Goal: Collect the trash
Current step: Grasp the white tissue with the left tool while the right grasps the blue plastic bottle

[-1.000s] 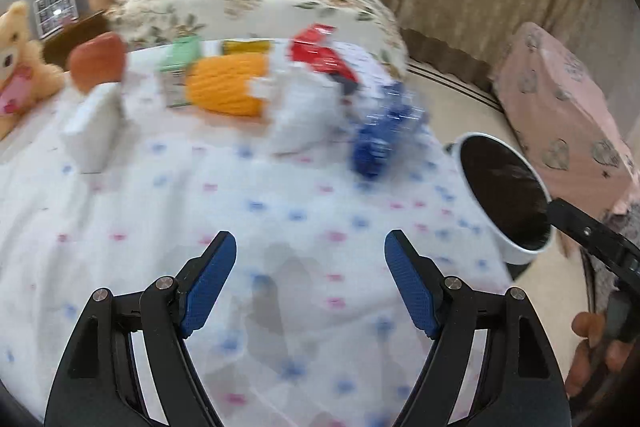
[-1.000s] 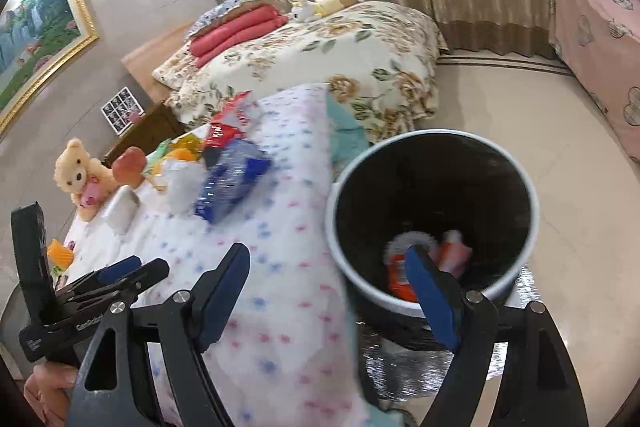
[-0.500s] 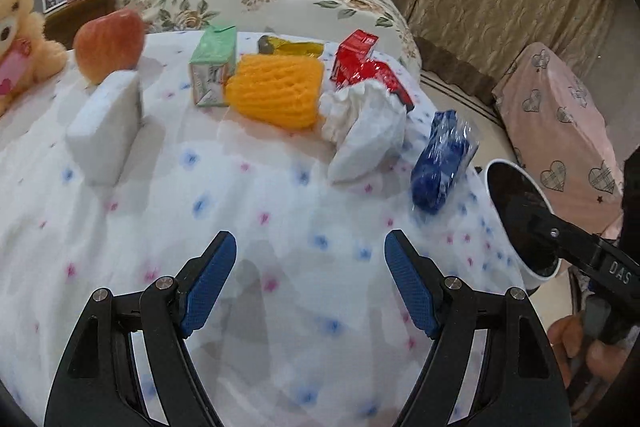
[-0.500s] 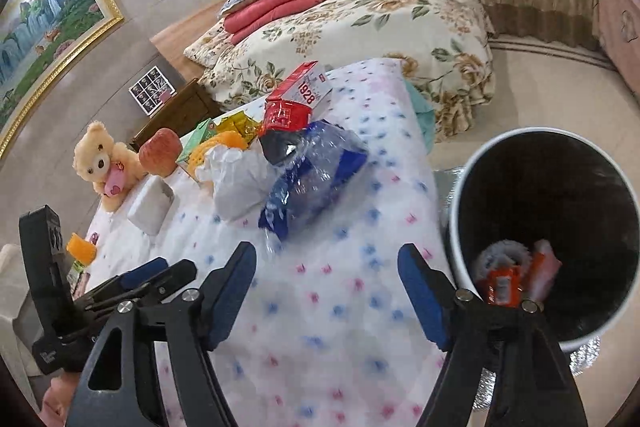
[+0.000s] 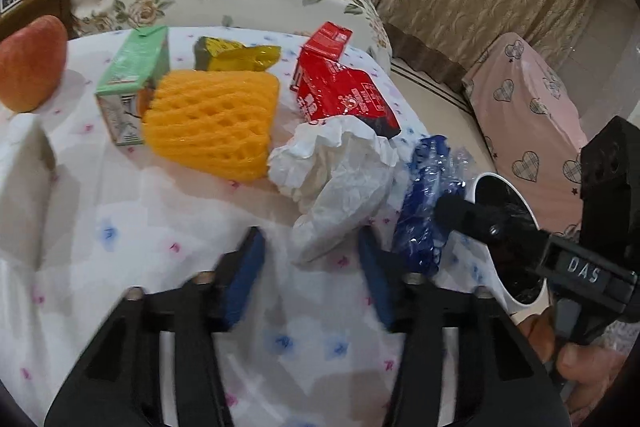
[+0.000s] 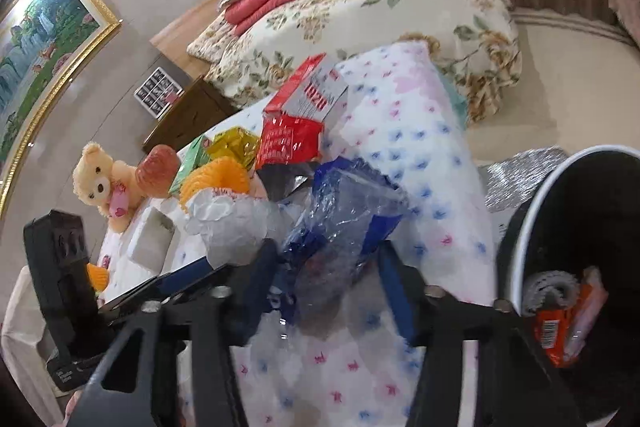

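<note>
blue wrapper (image 6: 340,211) near tablecloth edge (image 6: 472,187)

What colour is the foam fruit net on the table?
Orange-yellow foam fruit net, clearest in the left wrist view.

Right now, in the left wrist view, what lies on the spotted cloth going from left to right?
apple → green carton → orange foam net → crumpled white paper → blue plastic wrapper → white bin, beside the table rather than on the cloth.

Bare tablecloth (image 5: 120,235) before crowded trash (image 5: 336,179)
</note>
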The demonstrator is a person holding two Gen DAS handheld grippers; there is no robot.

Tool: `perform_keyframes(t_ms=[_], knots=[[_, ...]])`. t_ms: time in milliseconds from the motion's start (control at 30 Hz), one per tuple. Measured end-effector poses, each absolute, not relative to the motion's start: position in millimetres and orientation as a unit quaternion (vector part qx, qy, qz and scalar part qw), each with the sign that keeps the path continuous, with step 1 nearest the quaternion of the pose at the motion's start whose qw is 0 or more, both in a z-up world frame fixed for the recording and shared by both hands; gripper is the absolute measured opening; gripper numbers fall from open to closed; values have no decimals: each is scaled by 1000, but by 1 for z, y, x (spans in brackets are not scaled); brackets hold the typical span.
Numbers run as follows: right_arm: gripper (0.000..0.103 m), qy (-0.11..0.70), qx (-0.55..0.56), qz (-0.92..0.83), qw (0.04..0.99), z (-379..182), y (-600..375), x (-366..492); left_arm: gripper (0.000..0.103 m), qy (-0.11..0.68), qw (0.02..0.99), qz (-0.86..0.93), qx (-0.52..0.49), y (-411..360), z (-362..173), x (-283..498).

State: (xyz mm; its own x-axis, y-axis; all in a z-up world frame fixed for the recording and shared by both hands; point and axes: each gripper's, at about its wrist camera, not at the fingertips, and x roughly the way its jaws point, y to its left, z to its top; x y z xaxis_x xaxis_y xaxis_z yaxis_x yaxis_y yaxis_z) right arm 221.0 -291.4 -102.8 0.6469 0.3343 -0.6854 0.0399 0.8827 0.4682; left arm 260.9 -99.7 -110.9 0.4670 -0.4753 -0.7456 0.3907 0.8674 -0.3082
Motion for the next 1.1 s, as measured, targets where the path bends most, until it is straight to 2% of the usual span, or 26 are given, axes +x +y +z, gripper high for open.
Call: perform_keyframes(t_ms=[33, 133, 633, 1100], knots=[[44, 410, 227, 84, 879, -103, -291, 220, 24, 451, 852, -261, -48, -102, -111, 261], [40, 409, 234, 97, 877, -102, -290, 212, 21, 444, 853, -273, -36, -107, -109, 253], [39, 393, 221, 77, 889, -89, -309, 132, 21, 445, 849, -284, -37, -109, -99, 184], [39, 375, 226, 33, 898, -83, -345, 82, 21, 437, 846, -305, -14, -139, -86, 153]])
